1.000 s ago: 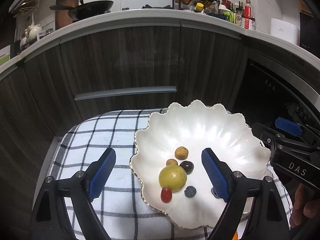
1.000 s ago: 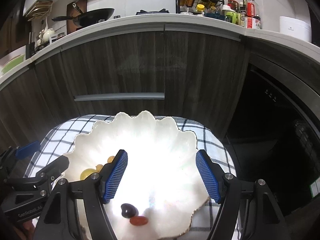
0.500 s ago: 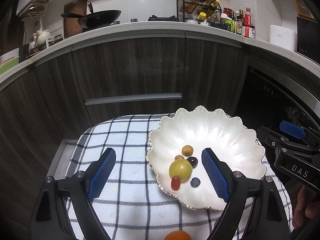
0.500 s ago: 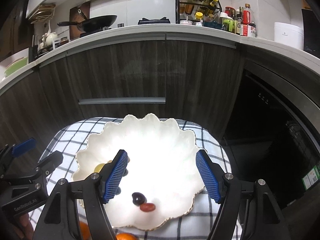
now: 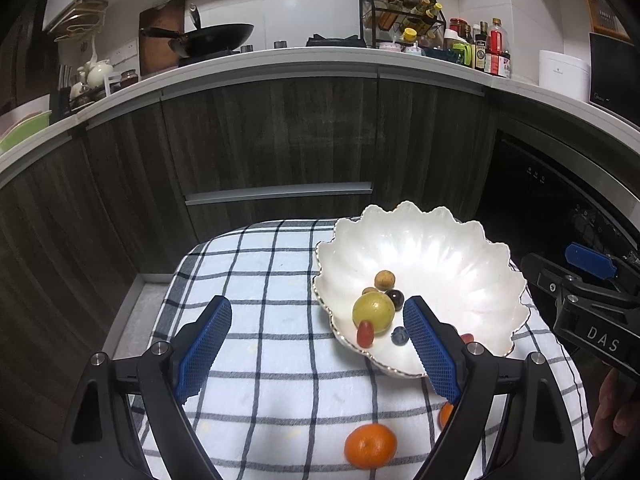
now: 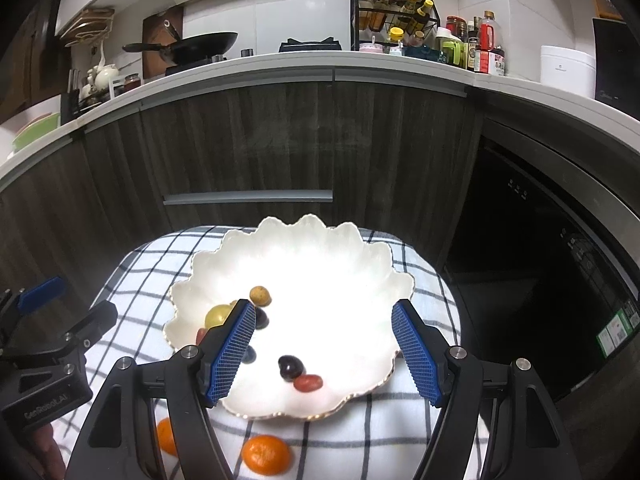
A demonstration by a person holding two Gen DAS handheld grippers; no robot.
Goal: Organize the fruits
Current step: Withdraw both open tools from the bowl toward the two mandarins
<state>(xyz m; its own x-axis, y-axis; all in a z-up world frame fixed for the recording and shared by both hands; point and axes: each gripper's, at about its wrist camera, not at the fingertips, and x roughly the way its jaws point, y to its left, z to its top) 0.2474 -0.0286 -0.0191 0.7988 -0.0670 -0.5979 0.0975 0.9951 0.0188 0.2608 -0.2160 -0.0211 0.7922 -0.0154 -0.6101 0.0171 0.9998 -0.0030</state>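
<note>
1. Pulling both grippers back from the white scalloped bowl [image 5: 440, 264]: since a second ago it is taking up less of each view, and two oranges are now coming into view on the near cloth.
2. I am reading the left gripper [image 5: 318, 344] with its jaws standing wide and nothing between the pads; its right finger [image 5: 430, 354] is overlapping the bowl's near rim in the left wrist view.
3. I am reading the right gripper [image 6: 324, 346] with its jaws moderately wide, also empty, hovering over the bowl's near half.
4. I am seeing no change in either opening from the earlier frames.
5. I am locating the fruit inside the bowl: a yellow-green fruit [image 5: 373, 309], a tan round fruit [image 5: 385, 280], a dark grape [image 5: 396, 298], a red grape [image 5: 365, 333] and a blueberry [image 5: 400, 336] are clustering at the bowl's left side, as before.
6. I am locating a second dark grape [image 6: 290, 367] touching a red oblong fruit [image 6: 308, 384] near the bowl's front, in the right wrist view.
7. I am locating one orange [image 6: 266, 454] on the cloth just in front of the bowl, and a second orange [image 6: 166, 436] beside it, partly hidden behind the right gripper's left finger.
8. I am noting the surface: a blue-and-white checked cloth [image 5: 256, 288] is covering a rounded top.
9. I am noting the room: dark wood cabinets [image 5: 272, 140] under a pale countertop [image 5: 280, 64], carrying a black wok [image 5: 216, 40] and a bottle rack [image 5: 404, 16].
</note>
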